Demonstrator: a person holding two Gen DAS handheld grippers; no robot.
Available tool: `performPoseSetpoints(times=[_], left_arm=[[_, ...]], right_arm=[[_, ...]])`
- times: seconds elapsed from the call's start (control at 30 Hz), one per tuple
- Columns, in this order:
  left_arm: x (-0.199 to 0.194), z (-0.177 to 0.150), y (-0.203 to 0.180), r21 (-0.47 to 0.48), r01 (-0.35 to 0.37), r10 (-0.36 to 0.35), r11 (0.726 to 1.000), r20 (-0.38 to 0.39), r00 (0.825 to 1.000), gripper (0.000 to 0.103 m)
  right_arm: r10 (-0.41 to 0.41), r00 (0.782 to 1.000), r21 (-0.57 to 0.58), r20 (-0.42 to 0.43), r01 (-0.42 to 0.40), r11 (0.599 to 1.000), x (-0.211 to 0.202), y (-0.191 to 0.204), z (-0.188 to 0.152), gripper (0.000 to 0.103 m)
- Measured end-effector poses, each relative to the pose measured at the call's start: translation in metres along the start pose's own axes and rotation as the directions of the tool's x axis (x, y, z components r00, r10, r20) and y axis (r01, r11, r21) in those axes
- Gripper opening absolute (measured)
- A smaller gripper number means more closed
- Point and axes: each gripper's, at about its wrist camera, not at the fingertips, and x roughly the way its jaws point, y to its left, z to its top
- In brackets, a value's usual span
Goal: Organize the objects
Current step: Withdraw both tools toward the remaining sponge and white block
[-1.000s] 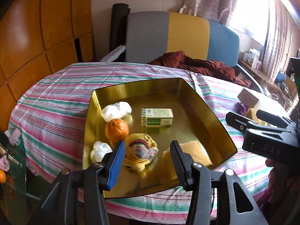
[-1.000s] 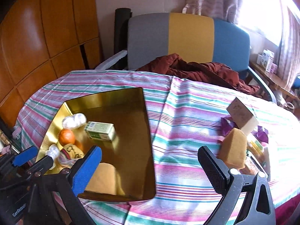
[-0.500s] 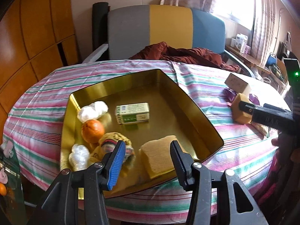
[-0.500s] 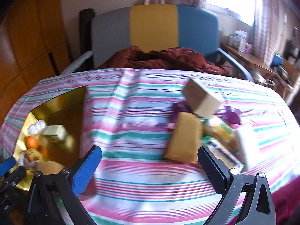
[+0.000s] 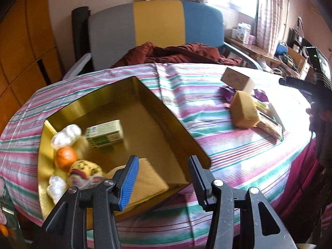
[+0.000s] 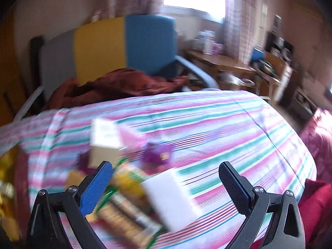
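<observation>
1. My right gripper [image 6: 165, 181] is spread wide and holds nothing; it hangs over the loose pile on the right of the table [image 5: 199, 95].
2. The white foam block [image 6: 170, 201] lies nearest between its jaws. I judge it light, soft and springy, so I would pinch it across its short sides.
3. The yellow sponge [image 5: 244, 112] beside it looks just as squashy; the cardboard box [image 5: 237, 78] behind seems stiff and light. The flat packet [image 6: 128, 209] looks slippery and is partly under the block.
4. My left gripper [image 5: 162, 181] is also released and empty, near the gold tray [image 5: 145, 95].
5. The tray's far right half is bare; the orange [image 5: 65, 158] and green carton [image 5: 104, 133] crowd its left.
6. The table's near edge is close, so I keep pushes inward.
</observation>
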Motion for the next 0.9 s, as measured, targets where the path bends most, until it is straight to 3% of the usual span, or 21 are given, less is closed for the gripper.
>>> performPoseSetpoints(times=[0.07, 0.17, 0.57, 0.7, 0.9], left_arm=[[0.004, 0.004, -0.009, 0.017, 0.010, -0.010, 1.000, -0.008, 1.000, 0.050], [0.011, 0.011, -0.026, 0.045, 0.045, -0.044, 0.998, -0.025, 0.999, 0.050], [0.050, 0.051, -0.105, 0.160, 0.149, -0.143, 0.976, -0.049, 0.988, 0.061], [0.067, 0.068, -0.126, 0.164, 0.185, -0.178, 0.969, -0.059, 0.982, 0.076], [0.096, 0.086, -0.151, 0.168, 0.199, -0.186, 0.966, -0.089, 0.978, 0.076]], right_arm=[[-0.005, 0.999, 0.081, -0.042, 0.008, 0.997, 0.013, -0.017, 0.000, 0.103], [0.052, 0.995, 0.175, -0.085, -0.037, 0.984, 0.020, -0.030, -0.001, 0.103], [0.169, 0.975, 0.218, -0.143, -0.136, 0.966, 0.026, -0.026, -0.010, 0.103], [0.189, 0.971, 0.213, -0.149, -0.155, 0.965, 0.026, -0.024, -0.010, 0.103], [0.207, 0.966, 0.210, -0.157, -0.172, 0.962, 0.029, -0.023, -0.009, 0.103]])
